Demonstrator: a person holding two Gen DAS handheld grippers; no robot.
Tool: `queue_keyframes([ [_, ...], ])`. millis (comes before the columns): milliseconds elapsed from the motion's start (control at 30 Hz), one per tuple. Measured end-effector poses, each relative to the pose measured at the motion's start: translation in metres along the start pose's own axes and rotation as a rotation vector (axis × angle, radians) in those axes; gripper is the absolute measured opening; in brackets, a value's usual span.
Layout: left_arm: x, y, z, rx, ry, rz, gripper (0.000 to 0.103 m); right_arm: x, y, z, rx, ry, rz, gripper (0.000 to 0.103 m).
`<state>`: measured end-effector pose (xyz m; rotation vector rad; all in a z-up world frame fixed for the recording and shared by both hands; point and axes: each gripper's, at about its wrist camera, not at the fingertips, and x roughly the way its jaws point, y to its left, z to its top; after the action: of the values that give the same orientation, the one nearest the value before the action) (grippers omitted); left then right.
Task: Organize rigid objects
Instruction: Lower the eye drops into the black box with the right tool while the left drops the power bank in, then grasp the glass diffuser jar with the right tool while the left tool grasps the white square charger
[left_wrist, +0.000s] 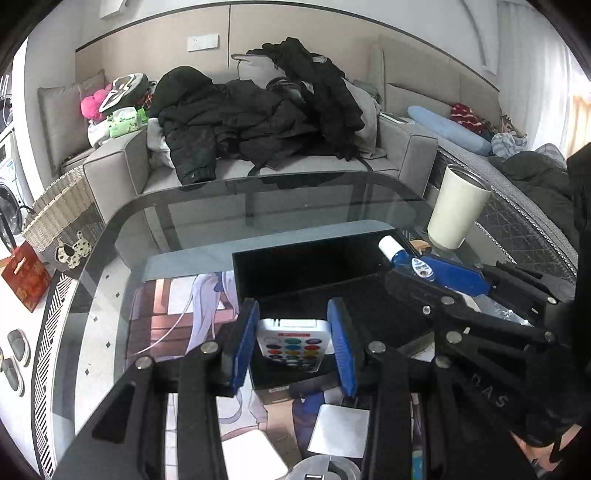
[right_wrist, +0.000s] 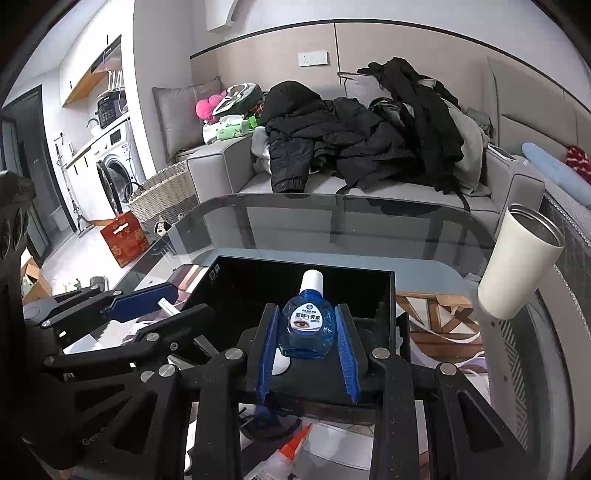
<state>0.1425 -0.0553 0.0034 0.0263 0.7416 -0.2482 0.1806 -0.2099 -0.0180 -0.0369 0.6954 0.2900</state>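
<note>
Left claw (left_wrist: 293, 341) around white remote (left_wrist: 293, 345), contact unclear; right claw (right_wrist: 306, 332) clamps blue eye-drop bottle (right_wrist: 306, 325) over black tray (right_wrist: 386, 291)

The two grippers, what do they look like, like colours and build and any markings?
Both are the same design. The left gripper and right gripper have matte black linkage arms joined by round silver pins, ending in flat blue ribbed finger pads. Faint raised lettering shows on the right gripper's black body in the left wrist view. No cables are visible. The hand at its rear wears a black sleeve.
</note>
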Motion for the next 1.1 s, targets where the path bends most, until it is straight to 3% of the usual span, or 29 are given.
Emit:
queue_keyframes([
  [167, 0.0, 0.003, 0.0, -0.02, 0.015, -0.004, 0.04, 0.002, 0.0, -0.002, 0.006, 0.01, 0.001, 0.032],
  [300, -0.008, 0.003, 0.0, -0.013, -0.016, 0.042, 0.059, -0.004, 0.001, -0.003, 0.013, -0.005, -0.012, 0.035],
  [633, -0.057, 0.011, -0.004, -0.011, -0.109, 0.011, 0.068, -0.056, -0.005, 0.0, 0.033, -0.101, 0.009, 0.056],
  [733, -0.072, 0.018, -0.009, -0.025, -0.117, 0.005, 0.073, -0.078, -0.001, -0.003, 0.029, -0.135, 0.01, 0.068],
  [800, -0.078, 0.024, -0.014, -0.032, -0.111, 0.0, 0.073, -0.088, 0.002, -0.007, 0.009, -0.149, 0.008, 0.069],
  [900, -0.079, 0.033, -0.022, -0.044, -0.086, 0.016, 0.077, -0.094, 0.002, -0.017, 0.008, -0.126, 0.01, 0.069],
  [1100, -0.06, 0.038, -0.054, -0.006, 0.015, 0.031, 0.077, -0.074, -0.01, -0.055, 0.026, 0.021, -0.013, 0.069],
])
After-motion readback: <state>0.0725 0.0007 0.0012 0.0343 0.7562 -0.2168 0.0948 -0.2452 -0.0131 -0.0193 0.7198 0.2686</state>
